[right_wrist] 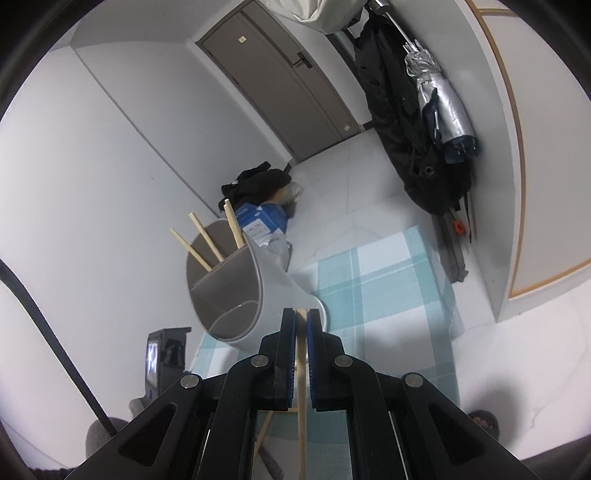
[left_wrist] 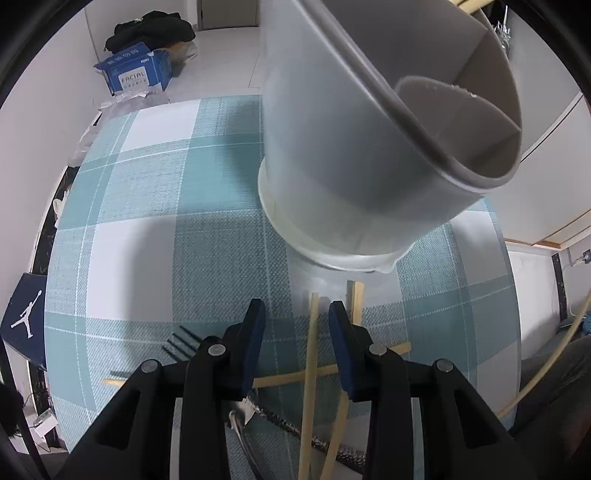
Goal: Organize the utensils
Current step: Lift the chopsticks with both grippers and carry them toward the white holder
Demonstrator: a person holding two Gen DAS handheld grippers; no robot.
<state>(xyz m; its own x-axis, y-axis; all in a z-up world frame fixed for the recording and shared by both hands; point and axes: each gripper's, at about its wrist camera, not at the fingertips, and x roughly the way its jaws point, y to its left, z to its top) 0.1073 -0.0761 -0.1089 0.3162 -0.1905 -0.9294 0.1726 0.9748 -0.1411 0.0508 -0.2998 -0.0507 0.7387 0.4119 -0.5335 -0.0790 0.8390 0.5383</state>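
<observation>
A grey utensil holder (left_wrist: 354, 147) with inner dividers stands on the plaid tablecloth (left_wrist: 166, 221); in the right wrist view it (right_wrist: 236, 291) holds three wooden chopsticks (right_wrist: 207, 240) in its back compartment. My left gripper (left_wrist: 297, 314) is open and empty, low over loose chopsticks (left_wrist: 310, 354) that lie crossed on the cloth, with a dark fork (left_wrist: 181, 341) and a metal utensil (left_wrist: 240, 417) beside them. My right gripper (right_wrist: 301, 314) is shut on a single chopstick (right_wrist: 302, 398), held raised, just right of the holder.
A blue tissue box (left_wrist: 136, 72) and black clothing (left_wrist: 151, 27) sit on the floor beyond the table. A blue shoe box (left_wrist: 26, 321) is at the left. Coats and an umbrella (right_wrist: 436, 99) hang on the right wall. The table's far edge is near the holder.
</observation>
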